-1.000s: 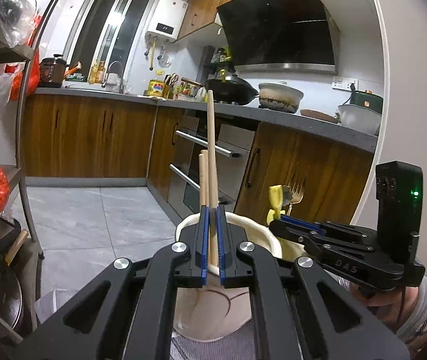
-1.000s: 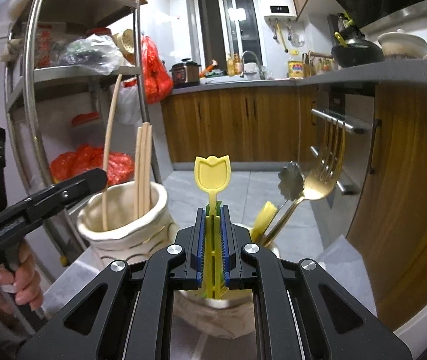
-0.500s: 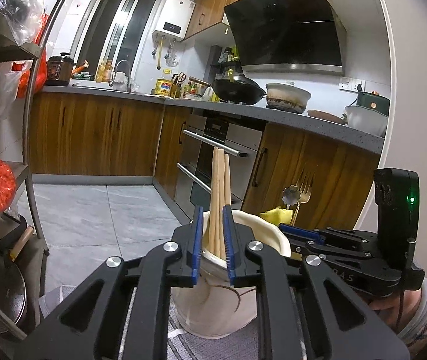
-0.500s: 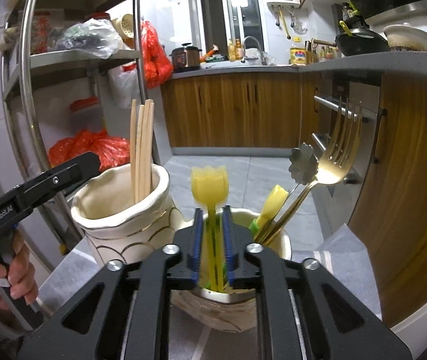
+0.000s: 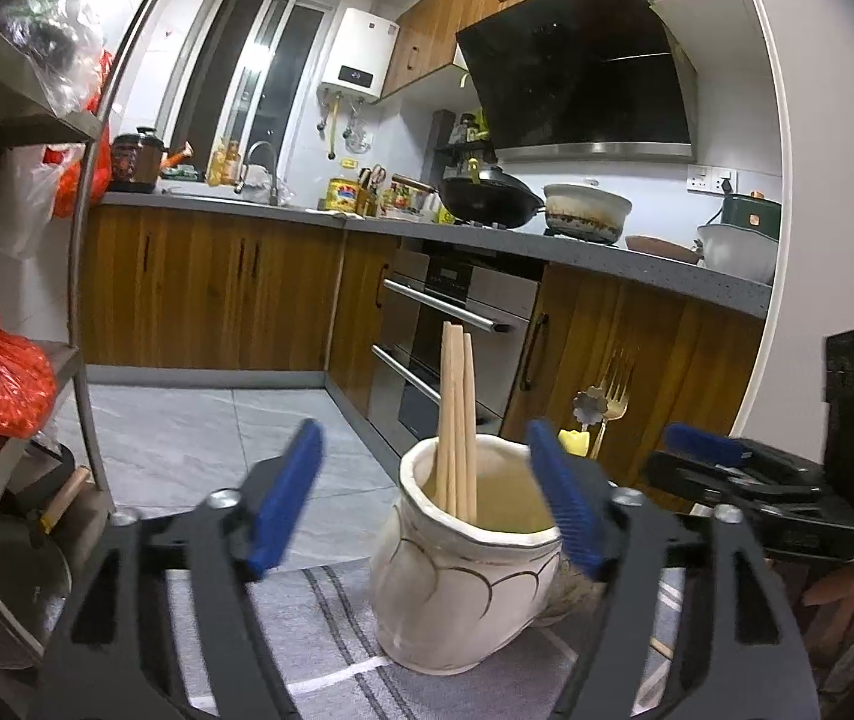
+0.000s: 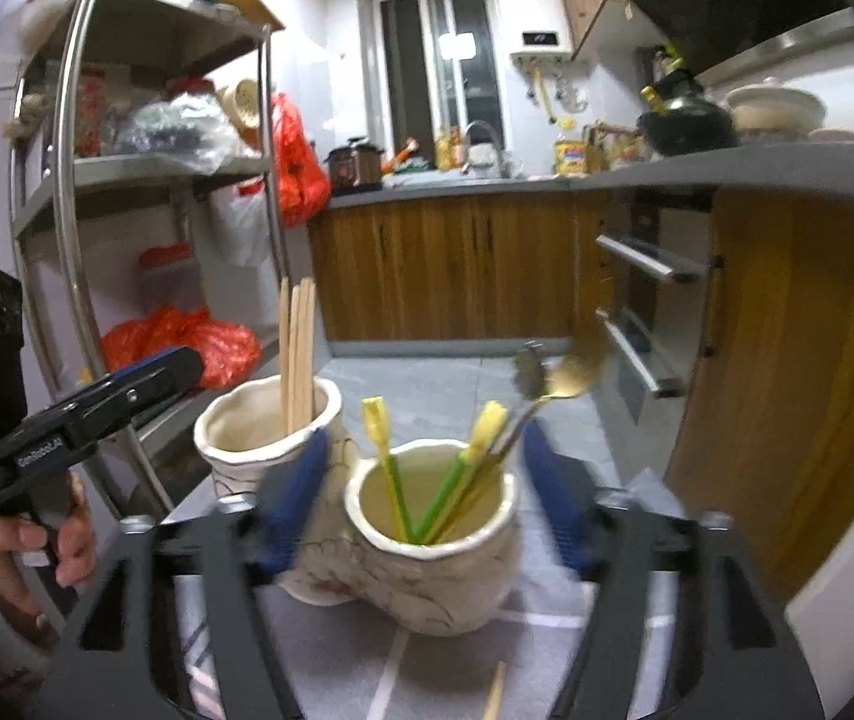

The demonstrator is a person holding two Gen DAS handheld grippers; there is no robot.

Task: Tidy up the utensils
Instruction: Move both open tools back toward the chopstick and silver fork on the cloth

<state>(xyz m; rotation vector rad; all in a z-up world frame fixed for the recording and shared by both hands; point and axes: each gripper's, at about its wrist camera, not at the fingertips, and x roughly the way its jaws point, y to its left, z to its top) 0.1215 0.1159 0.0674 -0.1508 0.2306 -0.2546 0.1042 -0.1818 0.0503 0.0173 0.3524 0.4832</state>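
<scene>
In the left wrist view my left gripper [image 5: 423, 501] has its jaws opening wide. They flank a cream ceramic pot [image 5: 463, 588] that holds three wooden chopsticks [image 5: 457, 414], and no pad touches them. In the right wrist view my right gripper [image 6: 427, 495] is opening too, around a second cream pot [image 6: 433, 564]. That pot holds a yellow tulip-topped utensil [image 6: 375, 420], another yellow-green one [image 6: 490, 420] and a gold fork [image 6: 571, 372]. The chopstick pot [image 6: 264, 438] stands just left of it. Both grippers are empty.
Both pots stand on a grey striped cloth [image 5: 318, 630]. One loose chopstick [image 6: 496, 696] lies on the cloth near the front. A metal shelf rack [image 6: 72, 180] with red bags stands at the left. Wooden cabinets [image 5: 637, 360] and an oven are beyond. A hand [image 6: 24, 546] holds the left gripper.
Both grippers went from shut to wide open. The chopsticks dropped into the left pot and the yellow tulip utensil into the right pot. The right gripper pulled back slightly.
</scene>
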